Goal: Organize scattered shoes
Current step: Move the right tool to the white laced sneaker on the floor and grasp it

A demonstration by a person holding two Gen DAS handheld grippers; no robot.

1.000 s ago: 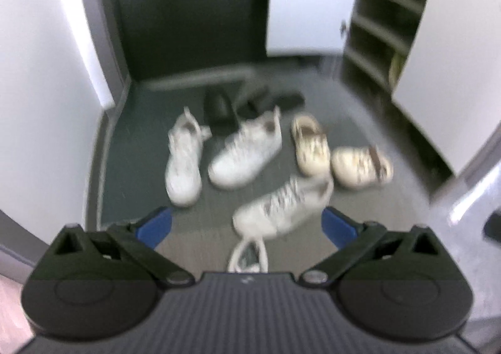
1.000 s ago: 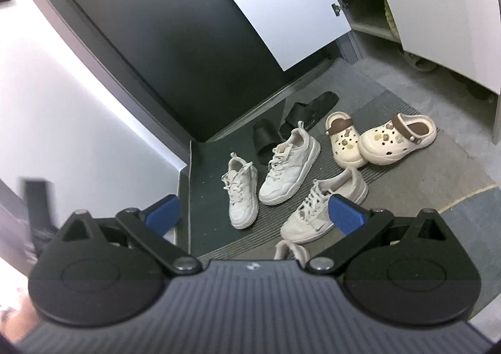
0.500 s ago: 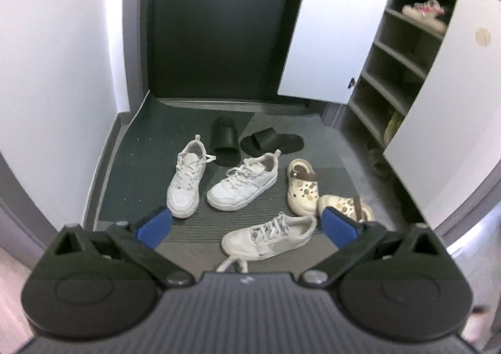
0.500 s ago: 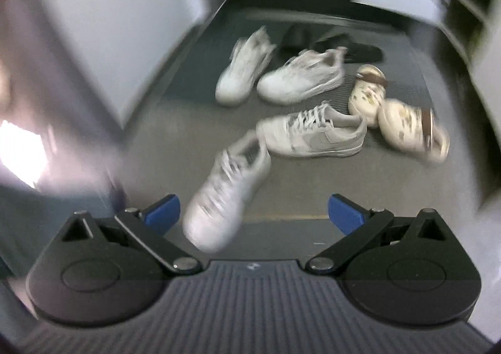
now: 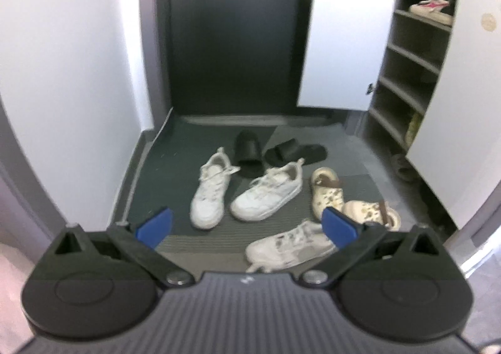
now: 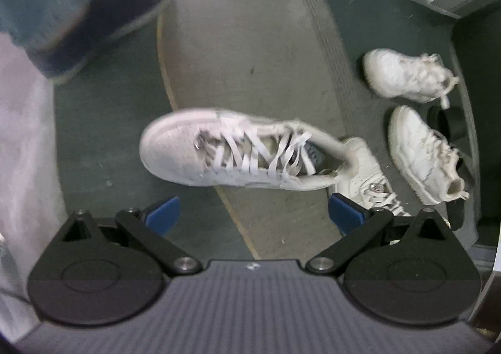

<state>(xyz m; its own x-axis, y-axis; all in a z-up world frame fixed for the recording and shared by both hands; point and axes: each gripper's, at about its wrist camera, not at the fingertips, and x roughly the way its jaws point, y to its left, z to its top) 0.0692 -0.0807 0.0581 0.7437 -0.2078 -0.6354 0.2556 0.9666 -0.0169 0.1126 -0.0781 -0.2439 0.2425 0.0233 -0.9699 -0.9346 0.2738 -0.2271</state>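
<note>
Shoes lie scattered on the entry floor. In the left wrist view I see two white sneakers [image 5: 210,189] [image 5: 268,192], a low white sneaker [image 5: 291,250] nearest me, two cream clogs [image 5: 325,192] [image 5: 372,213] and two black slides [image 5: 249,152] [image 5: 296,153]. My left gripper [image 5: 247,225] is open and empty, held high above them. My right gripper [image 6: 255,213] is open and empty, just above a white laced sneaker [image 6: 238,150] lying sideways. Its mate [image 6: 369,180] touches its heel. Two white sneakers [image 6: 407,75] [image 6: 422,153] lie at the right.
An open shoe cabinet [image 5: 407,72] with shelves and white doors [image 5: 341,34] stands at the right, a pink-and-white shoe [image 5: 432,8] on an upper shelf. A dark door [image 5: 231,34] is behind the shoes. The person's foot [image 6: 94,19] is at the right wrist view's upper left.
My right gripper has swung down and turned, now close over the nearest white sneaker. My left gripper has pulled back and tilted up, showing more of the cabinet.
</note>
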